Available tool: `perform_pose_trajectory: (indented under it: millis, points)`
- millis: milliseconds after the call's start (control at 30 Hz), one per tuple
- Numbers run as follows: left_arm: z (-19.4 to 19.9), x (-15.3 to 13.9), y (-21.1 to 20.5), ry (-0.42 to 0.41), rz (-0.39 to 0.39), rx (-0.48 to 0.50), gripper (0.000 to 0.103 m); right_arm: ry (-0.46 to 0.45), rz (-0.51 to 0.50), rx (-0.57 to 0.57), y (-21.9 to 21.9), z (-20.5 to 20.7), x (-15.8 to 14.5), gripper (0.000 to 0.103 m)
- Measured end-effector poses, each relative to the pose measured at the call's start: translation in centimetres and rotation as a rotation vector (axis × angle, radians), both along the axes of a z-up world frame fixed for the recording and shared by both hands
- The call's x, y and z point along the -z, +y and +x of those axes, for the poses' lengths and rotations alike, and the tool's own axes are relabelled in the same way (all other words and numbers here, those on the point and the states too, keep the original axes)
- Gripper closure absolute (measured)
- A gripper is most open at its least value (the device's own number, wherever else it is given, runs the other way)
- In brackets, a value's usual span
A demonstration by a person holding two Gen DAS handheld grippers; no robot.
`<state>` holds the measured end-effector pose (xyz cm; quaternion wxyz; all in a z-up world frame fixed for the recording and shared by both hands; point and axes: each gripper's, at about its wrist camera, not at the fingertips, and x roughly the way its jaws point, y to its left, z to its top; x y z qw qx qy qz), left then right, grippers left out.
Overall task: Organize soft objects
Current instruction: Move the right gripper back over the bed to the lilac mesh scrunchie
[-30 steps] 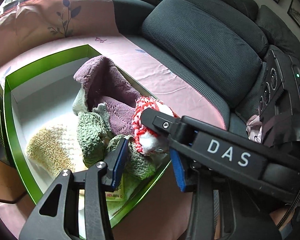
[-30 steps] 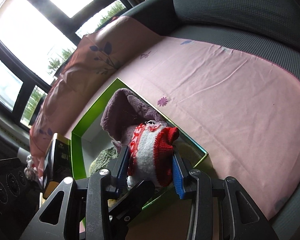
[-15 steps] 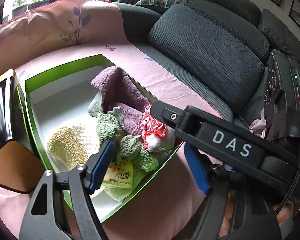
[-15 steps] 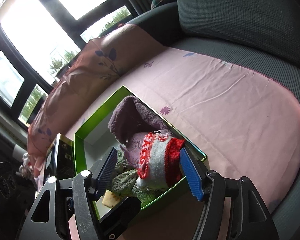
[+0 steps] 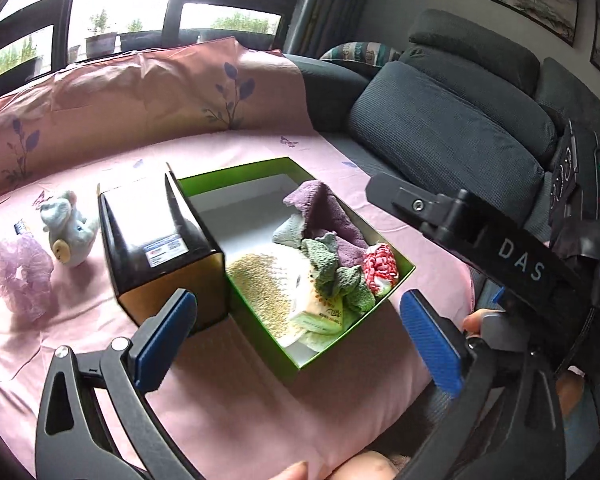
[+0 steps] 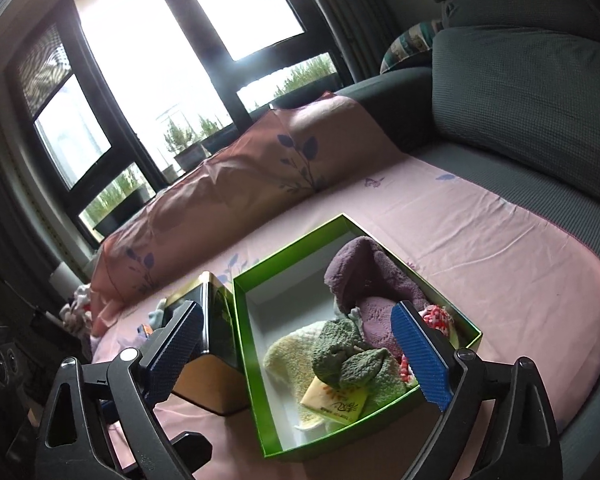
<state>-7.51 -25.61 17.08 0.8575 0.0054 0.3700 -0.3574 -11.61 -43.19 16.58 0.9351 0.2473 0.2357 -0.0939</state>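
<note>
I have released the red-and-white sock (image 5: 381,267) into the green box (image 5: 260,336) and withdrawn; both jaws stand open and empty, leaving the plush elephant (image 5: 69,232) next.

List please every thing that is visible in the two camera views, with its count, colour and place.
Box: 1, green with white inside, on the pink sheet.
Red-and-white knit: 1, in the box, near-right corner.
Purple cloths: a bundle, count unclear, in the box along the right wall.
Green knits: a bundle, count unclear, middle of the box.
Cream knit: 1, on the box floor.
Yellow packet: 1, in the box, near end.
Black-and-gold box: 1, left of the green box.
Plush toy: 1, pale blue, on the sheet.
Lilac scrunchie: 1, left of the toy.
Sofa cushions: dark grey, behind.
Left gripper: 1, black with blue pads, open.
Right gripper: 1, same colours, open.
</note>
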Motion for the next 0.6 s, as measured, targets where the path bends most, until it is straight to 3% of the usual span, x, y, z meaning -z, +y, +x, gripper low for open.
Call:
perform_pose_trajectory:
  millis: [200,367,467,600]
  points:
    - [0.5,-0.1,6.4,-0.007,-0.031,-0.151,0.001,-0.027,-0.077,-0.096,4.4,0.9,-1.4,0.008]
    - [1.8,0.7,11.6,0.009,-0.028,-0.243,0.001,0.001,-0.192,-0.190,9.1,2.3,-1.7,0.008]
    - [2.8,1.5,15.1,0.011,-0.030,-0.337,0.001,0.020,-0.249,-0.225,11.6,3.3,-1.6,0.008]
    - [4.9,3.8,20.6,-0.015,0.026,-0.522,0.001,0.052,-0.276,-0.285,14.7,4.6,-0.9,0.008]
